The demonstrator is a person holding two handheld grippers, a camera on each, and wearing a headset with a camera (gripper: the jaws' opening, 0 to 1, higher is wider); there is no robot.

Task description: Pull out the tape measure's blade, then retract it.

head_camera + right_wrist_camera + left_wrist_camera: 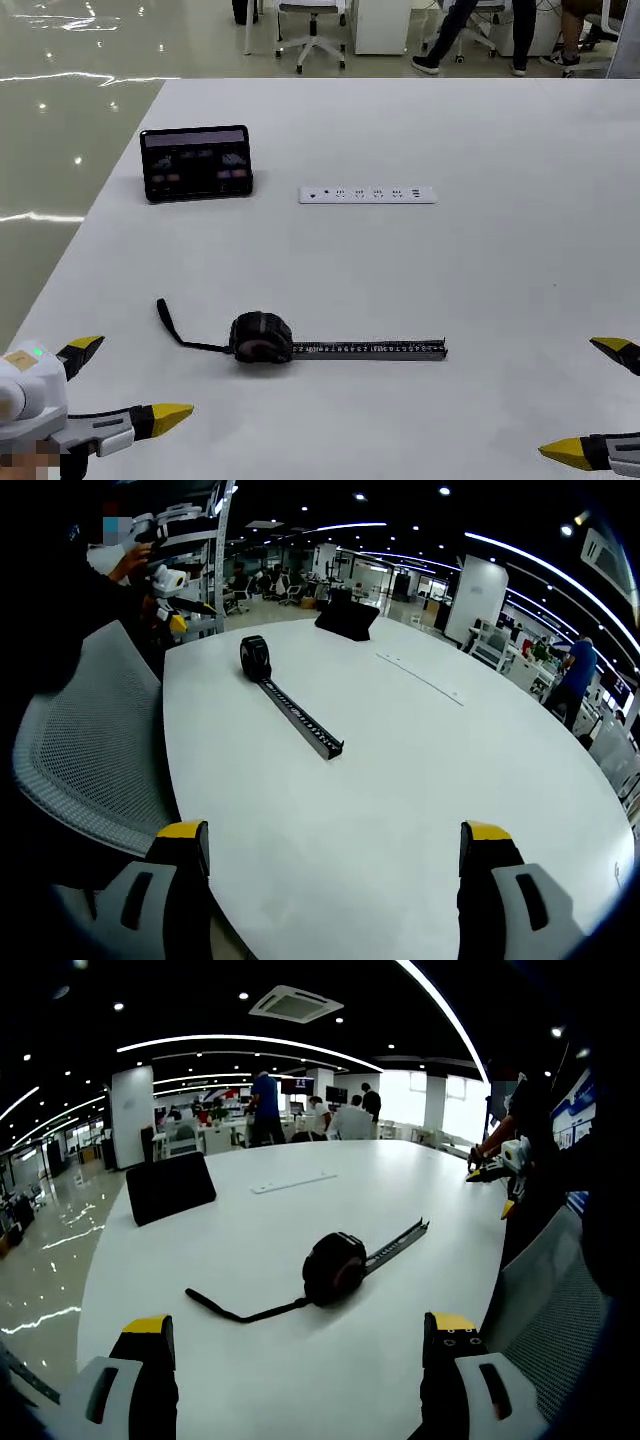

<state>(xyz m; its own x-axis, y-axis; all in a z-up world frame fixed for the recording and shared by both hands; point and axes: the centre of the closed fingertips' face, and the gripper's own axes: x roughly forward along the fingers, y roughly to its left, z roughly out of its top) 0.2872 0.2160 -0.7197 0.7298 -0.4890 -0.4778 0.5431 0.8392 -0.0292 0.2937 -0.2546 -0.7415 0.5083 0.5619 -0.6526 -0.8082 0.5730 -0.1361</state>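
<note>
Our left gripper point(130, 380) (lower left) and right gripper point(580, 398) (lower right) sat wide open, holding nothing; tape measure point(262, 337) lay mid-frame, blade point(370, 349) out

An open-plan office: people point(265, 1110) are standing and sitting under long white ceiling light strips point(250, 1042), white swivel chairs point(312, 30) standing on glossy pale floor point(70, 50).

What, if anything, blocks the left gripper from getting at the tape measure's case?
Probably nothing, so yes: the left gripper is open, the case lies just ahead of it on bare table, and only its thin strap trails toward that side.
</note>
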